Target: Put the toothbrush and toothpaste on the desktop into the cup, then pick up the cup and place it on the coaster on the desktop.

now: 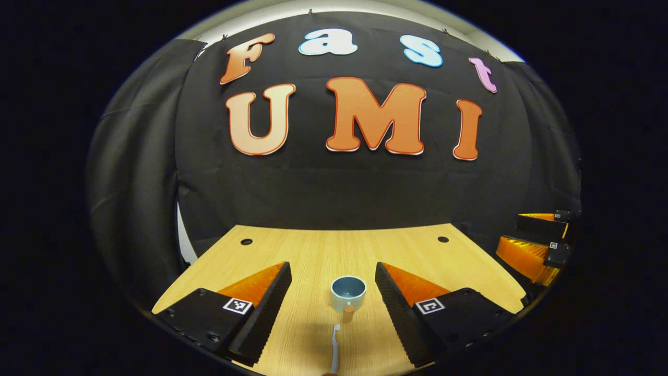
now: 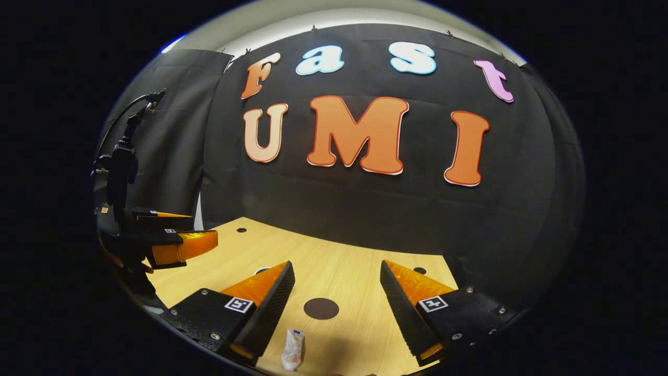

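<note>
In the left gripper view, the left hand-held gripper [image 1: 333,292] hung over the wooden table [image 1: 313,250] with its two fingers spread wide and nothing between them touching either one. A cup [image 1: 348,294], pale outside and blue inside, stood upright on the table in the gap between the fingers, a little right of the middle. A small brown piece, possibly a handle or a stopper, sat against the near side of the cup; the view was too small to tell which. Just nearer than the cup lay the toothbrush [image 1: 335,349], pale blue, lengthwise toward the camera with its bristled head pointing at the cup and close to it. At the far right edge of that view the right hand-held gripper [image 1: 537,243] showed from the side, apart from the cup.

In the right gripper view, the right hand-held gripper's fingers [image 2: 271,305] also stood wide apart, empty. The toothpaste [image 2: 293,350], a small crumpled whitish tube with a blue cap end, lay on the table near the bottom, just beside the left finger. Farther off, between the fingers, a dark round coaster [image 2: 321,308] lay flat on the table, well apart from the tube. The left hand-held gripper showed at the left edge, over the table's left side.
</note>
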Demonstrator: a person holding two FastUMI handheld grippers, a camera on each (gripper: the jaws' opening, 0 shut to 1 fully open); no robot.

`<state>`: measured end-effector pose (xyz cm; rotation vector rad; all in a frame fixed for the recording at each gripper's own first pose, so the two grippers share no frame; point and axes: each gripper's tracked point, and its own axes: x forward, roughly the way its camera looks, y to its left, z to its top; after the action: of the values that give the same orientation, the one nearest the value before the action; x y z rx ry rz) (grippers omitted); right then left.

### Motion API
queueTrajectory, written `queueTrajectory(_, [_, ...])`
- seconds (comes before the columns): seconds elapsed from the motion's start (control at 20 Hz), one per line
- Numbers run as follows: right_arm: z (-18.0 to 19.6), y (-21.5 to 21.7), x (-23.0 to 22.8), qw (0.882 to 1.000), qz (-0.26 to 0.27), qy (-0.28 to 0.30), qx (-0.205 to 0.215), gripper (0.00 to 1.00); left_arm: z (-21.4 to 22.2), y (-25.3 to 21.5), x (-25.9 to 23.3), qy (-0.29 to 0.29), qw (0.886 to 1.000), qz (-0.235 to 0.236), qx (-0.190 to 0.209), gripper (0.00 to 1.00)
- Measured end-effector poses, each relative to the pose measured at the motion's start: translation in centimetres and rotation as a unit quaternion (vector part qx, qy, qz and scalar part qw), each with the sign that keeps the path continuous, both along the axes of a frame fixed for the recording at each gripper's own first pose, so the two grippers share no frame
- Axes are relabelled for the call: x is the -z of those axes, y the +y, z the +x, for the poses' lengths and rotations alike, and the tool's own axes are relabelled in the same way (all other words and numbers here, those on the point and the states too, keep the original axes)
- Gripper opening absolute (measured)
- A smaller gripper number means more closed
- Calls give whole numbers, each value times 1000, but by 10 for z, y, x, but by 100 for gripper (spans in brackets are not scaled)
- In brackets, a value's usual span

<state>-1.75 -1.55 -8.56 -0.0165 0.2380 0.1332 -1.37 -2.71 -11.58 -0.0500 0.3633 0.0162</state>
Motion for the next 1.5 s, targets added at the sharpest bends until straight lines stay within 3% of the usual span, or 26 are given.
queueTrajectory(0.35, [-10, 17, 57, 994, 33, 104, -4, 99, -11, -3, 48, 76, 997, 1, 31, 97])
queueTrajectory(0.65, [-18, 30, 116, 978, 31, 204, -6, 99, -21, -14, 101, 163, 985, -23, 58, 98])
queueTrajectory(1.0, [-34, 49, 183, 949, 9, 313, -28, 97, -35, -12, 173, 277, 959, -35, 51, 98])
queueTrajectory(1.4, [-37, 57, 231, 918, -24, 394, -48, 100, -46, -18, 234, 389, 918, -38, 58, 98])
queueTrajectory(1.45, [-38, 60, 238, 914, -24, 401, -48, 91, -46, -16, 231, 401, 913, -40, 58, 99])
queueTrajectory(1.5, [-39, 60, 243, 912, -25, 407, -47, 91, -45, -16, 230, 412, 908, -43, 58, 99])
